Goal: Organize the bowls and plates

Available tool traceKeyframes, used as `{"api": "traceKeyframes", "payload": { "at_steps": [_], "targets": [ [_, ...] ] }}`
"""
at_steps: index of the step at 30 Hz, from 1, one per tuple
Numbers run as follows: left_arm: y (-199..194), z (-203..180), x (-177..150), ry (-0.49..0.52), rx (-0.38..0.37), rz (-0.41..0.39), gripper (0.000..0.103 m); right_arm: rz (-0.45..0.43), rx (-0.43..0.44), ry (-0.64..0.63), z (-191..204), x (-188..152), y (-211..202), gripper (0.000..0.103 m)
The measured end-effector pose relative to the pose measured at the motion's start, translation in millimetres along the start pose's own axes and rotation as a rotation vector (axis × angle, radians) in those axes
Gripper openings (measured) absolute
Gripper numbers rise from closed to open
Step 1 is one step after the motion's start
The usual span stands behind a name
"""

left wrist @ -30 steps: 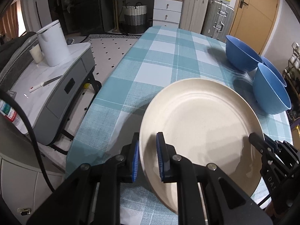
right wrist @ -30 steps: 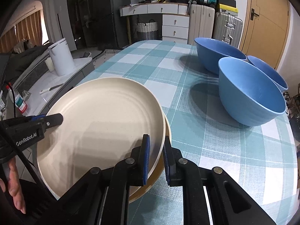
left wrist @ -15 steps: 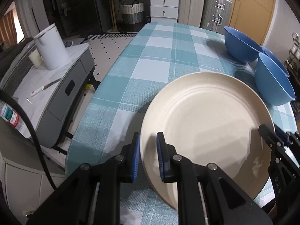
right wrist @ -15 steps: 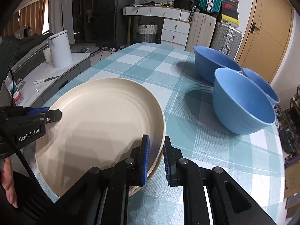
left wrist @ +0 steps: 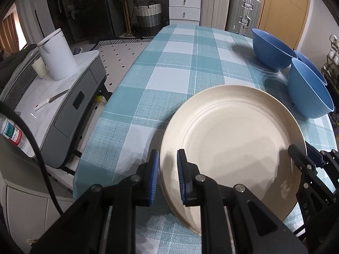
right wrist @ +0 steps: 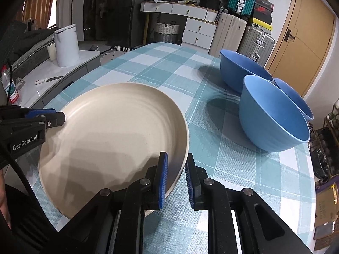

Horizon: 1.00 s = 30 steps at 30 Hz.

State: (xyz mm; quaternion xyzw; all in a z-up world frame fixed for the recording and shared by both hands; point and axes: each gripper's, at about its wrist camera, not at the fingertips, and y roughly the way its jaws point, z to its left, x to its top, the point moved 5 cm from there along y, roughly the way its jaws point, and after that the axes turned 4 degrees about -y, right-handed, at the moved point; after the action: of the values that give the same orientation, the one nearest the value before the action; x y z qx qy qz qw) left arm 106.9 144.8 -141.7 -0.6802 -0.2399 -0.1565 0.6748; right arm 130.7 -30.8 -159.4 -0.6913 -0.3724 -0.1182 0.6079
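Plate (left wrist: 233, 148): round, cream, matt, with faint rings stepping down to a flat middle and a low raised rim; a second rim edge shows just beneath it at the near side, so it lies on another plate.

Left tongs (left wrist: 168, 176): blue-padded jaws nearly closed astride the plate's left rim, one pad inside, one outside; whether the pads still press cannot be told.

Right tongs (right wrist: 176, 176): jaws nearly closed astride the opposite rim, a narrow gap visible beside the outer pad.

Bowls: three, blue, deep, smooth; the nearest bowl (right wrist: 273, 114) ahead and right of the right tongs, apart from the plate; a second bowl (right wrist: 243, 72) beyond it; a third (right wrist: 294, 97) tucked behind both.

Open room: bare cloth ahead of both tongs, between plate and bowls and out to the far end; the table edge runs close along the left tongs' outer side.

Surface: table (left wrist: 182, 67) under a teal-and-white checked cloth.

Room: grey side cabinet (left wrist: 70, 110) left of the left tongs, bearing a white canister (left wrist: 57, 55); white drawers, wicker basket, suitcases and wooden door beyond.
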Motion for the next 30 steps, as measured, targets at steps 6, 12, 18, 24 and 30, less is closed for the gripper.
{"api": "traceKeyframes", "payload": {
  "at_steps": [6, 12, 18, 24, 30],
  "targets": [
    [0, 4, 0, -0.022, -0.01, 0.008, 0.015, 0.014, 0.028, 0.012, -4, -1, 0, 0.016],
    [0, 14, 2, -0.073, -0.026, 0.019, 0.016, -0.028, 0.062, 0.099, -23, 2, -10, 0.027],
    [-2, 16, 4, -0.086, -0.037, 0.013, 0.017, -0.017, 0.152, 0.242, -43, -1, -7, 0.032],
    [-9, 15, 5, -0.081, -0.054, -0.016, 0.018, -0.052, 0.233, 0.34, -55, 3, -14, 0.034],
    [-52, 6, 13, -0.058, -0.084, -0.222, 0.027, -0.139, 0.208, 0.313, -59, 11, -35, 0.058]
  ]
}}
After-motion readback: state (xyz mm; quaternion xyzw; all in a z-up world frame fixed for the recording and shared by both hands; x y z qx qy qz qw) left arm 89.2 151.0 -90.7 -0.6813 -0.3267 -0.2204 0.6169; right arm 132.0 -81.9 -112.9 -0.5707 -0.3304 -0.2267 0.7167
